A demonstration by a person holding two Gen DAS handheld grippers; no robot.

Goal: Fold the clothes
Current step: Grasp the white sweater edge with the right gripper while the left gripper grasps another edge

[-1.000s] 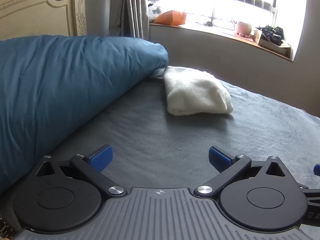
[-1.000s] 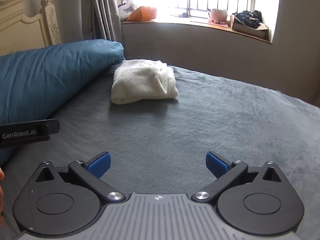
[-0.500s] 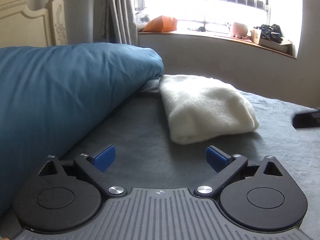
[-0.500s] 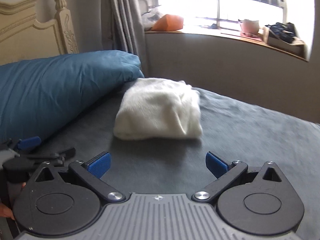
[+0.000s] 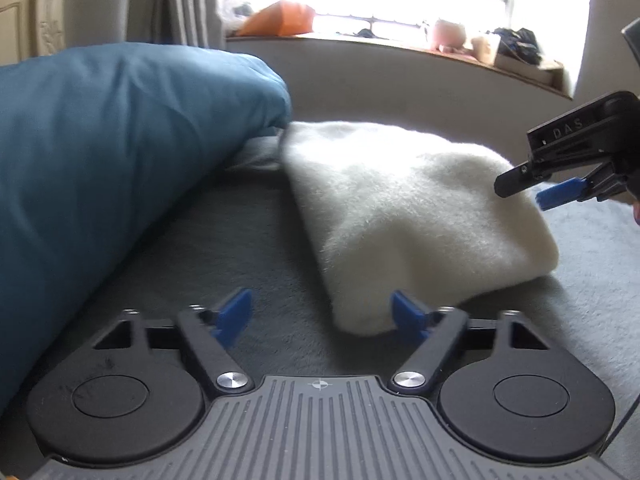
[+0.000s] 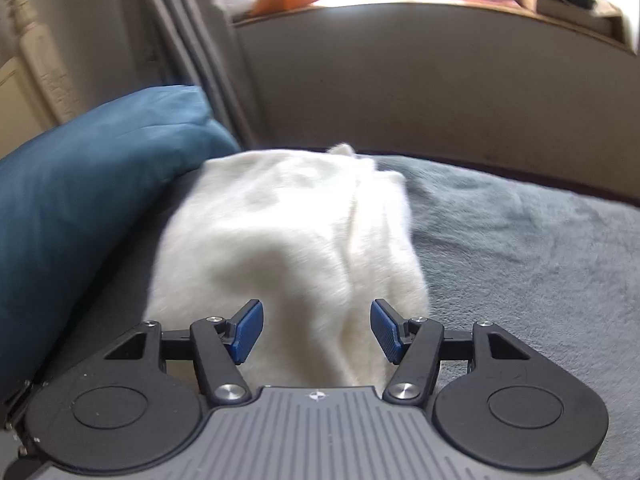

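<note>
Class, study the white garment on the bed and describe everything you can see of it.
The white garment is a cream, fluffy, fleece-like piece folded into a thick, soft-edged bundle with a lengthwise crease. It lies flat on the grey bedspread, its far end against the blue duvet. The right tool is over its near edge with fabric between the open pads, which have just been closing; the left tool is at its near corner, not gripping.

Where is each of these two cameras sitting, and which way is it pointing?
Left wrist: sits on the left gripper, facing forward and down over the near left corner of the cream folded garment; the right gripper shows at the right edge.
Right wrist: sits on the right gripper, looking down over the garment, its jaws just narrowed but clamping nothing.
Both share the garment, blue duvet, grey blanket and windowsill.
</note>
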